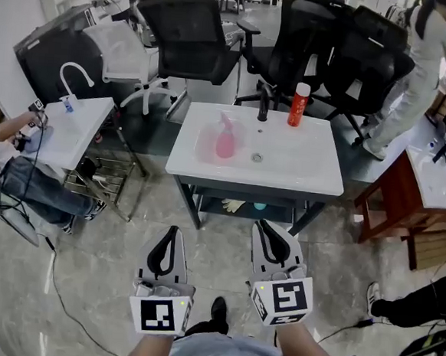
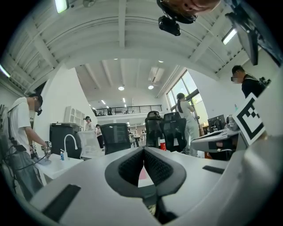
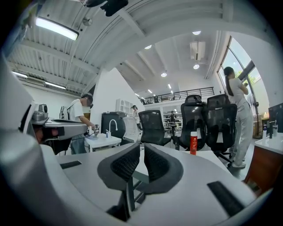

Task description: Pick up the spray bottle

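The pink spray bottle [image 1: 224,140] lies on its side in the basin of the white sink table [image 1: 316,171], left of the drain. A black faucet [image 1: 264,104] and a red bottle [image 1: 298,104] stand at the table's back edge; the red bottle [image 3: 193,143] also shows in the right gripper view. Both grippers hover over the floor in front of the table, well short of it and pointing level toward it. My left gripper [image 1: 175,231] [image 2: 143,150] is shut and empty. My right gripper [image 1: 261,225] [image 3: 142,148] is nearly closed, with only a thin slit and nothing in it.
Black office chairs [image 1: 189,36] [image 1: 326,43] stand behind the table. At the left is a second white sink [image 1: 77,127] with a seated person [image 1: 23,177]. At the right are a wooden stand [image 1: 402,199] and a standing person [image 1: 420,70]. A cable [image 1: 60,299] lies on the floor.
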`<state>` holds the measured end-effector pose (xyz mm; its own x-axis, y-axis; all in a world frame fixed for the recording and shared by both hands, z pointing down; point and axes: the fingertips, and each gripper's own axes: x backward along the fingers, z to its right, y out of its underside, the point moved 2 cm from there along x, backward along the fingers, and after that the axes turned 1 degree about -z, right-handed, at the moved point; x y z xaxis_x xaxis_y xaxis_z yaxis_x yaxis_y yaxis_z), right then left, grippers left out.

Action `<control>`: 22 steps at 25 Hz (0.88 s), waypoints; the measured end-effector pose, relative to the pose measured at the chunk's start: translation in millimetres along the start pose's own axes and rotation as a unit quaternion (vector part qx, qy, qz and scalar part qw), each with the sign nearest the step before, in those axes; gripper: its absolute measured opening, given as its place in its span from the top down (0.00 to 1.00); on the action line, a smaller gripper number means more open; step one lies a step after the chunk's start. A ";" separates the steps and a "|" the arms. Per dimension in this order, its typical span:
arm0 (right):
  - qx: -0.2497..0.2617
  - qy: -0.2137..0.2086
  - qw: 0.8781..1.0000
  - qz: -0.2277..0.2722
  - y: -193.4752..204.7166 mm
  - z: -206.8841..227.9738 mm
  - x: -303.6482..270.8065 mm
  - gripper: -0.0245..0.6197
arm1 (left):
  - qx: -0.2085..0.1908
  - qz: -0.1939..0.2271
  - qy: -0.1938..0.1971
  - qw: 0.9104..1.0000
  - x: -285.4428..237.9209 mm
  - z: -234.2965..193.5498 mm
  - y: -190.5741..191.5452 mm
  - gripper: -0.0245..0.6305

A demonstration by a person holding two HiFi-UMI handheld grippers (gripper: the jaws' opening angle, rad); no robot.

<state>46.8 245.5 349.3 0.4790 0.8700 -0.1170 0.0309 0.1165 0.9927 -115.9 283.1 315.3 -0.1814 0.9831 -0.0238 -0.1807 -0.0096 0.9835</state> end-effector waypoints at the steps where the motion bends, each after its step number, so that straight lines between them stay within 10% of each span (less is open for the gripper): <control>1: 0.001 0.002 1.000 0.004 -6.0 0.7 -10.9 0.89 | -0.002 0.004 0.002 1.000 -9.7 -7.3 -3.3 0.94; 22: -0.007 0.054 0.998 -0.007 3.4 46.7 -121.8 0.90 | 0.008 -0.010 0.063 0.998 -146.2 -38.6 33.5 0.94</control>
<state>29.5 117.5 368.3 0.3810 0.9147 -0.1346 0.0242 0.1356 0.9905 -132.8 132.0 344.8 -0.2973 0.9526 -0.0648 -0.1703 0.0138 0.9853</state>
